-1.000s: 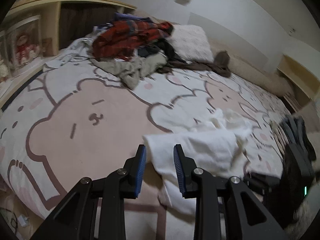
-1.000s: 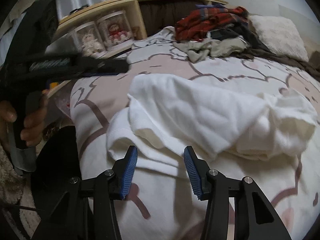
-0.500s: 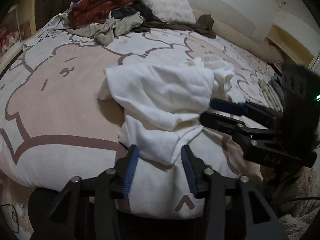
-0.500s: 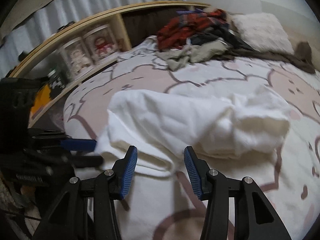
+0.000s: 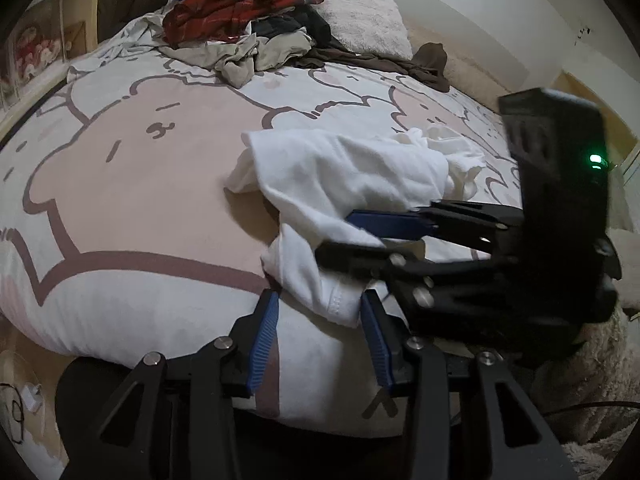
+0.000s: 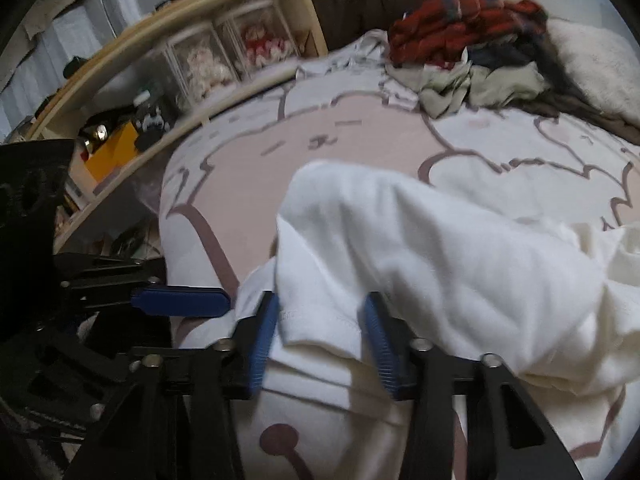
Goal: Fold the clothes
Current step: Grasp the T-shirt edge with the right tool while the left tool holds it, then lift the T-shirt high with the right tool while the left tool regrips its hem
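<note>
Wide-set jaws on the left gripper [image 5: 318, 320], straddling the hemmed corner of the white shirt [image 5: 352, 176] at the near edge of the bed [image 5: 120, 208] — cloth between the pads, not yet pinched. Right gripper [image 6: 320, 328] likewise spread wide, a stitched hem fold sitting between its fingers; no grip visible there either. Seen from the left wrist camera, the right gripper [image 5: 372, 236] reaching in across the shirt's near part from the right, just beside the left one.

Shirt lying bunched and half-rolled, long axis running away from the hem and rightward up the bed, a crumpled end at the far right. Both grippers at the same near hem, close together; likely next: closing on the hem and drawing it apart to spread the shirt — a judgement only.

Beyond the shirt, open stretch of bear-print cover, soft and yielding. Farther still, a clothes pile [image 5: 248, 12] topped with red plaid, next to a pale pillow [image 5: 368, 20]. Left of the shirt, past the bed edge, a shelf [image 6: 192, 64] with clear boxes.
</note>
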A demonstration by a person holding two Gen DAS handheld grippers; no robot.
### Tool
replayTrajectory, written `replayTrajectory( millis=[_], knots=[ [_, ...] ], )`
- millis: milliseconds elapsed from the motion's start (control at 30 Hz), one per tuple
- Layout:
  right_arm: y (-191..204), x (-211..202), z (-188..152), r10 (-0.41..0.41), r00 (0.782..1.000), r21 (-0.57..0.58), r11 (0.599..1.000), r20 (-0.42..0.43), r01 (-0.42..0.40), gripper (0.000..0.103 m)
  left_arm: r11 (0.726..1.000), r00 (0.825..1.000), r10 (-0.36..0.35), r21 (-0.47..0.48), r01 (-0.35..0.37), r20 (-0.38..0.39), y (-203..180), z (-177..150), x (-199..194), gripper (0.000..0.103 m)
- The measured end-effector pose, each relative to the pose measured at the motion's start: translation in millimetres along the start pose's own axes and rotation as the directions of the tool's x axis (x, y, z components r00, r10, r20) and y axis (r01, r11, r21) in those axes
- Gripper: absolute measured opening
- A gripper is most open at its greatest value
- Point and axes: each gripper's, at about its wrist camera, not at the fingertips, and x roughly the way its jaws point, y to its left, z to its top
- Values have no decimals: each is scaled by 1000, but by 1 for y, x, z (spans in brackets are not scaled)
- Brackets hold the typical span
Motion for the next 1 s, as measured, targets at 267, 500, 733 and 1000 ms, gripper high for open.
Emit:
replayTrajectory(
  millis=[267,500,733,1000],
  knots=[
    [-25,-63,12,-87,984,132,989,154,67,7,999,999,-30,15,29,22,-8,6,-5,43],
    [-51,-195,53,-202,902,173,974,381,144,7,990,983,-135,56,129,121,-31,21,-30,58],
    [-36,-284,87,-301,827,102,952,475,287,7,948,913,-313,139,285,262,-68,54,-74,63],
    [-44,-359,112,-497,674,218,862,547,459,7,932,878,-356,185,311,320,-86,71,-115,70]
  ],
)
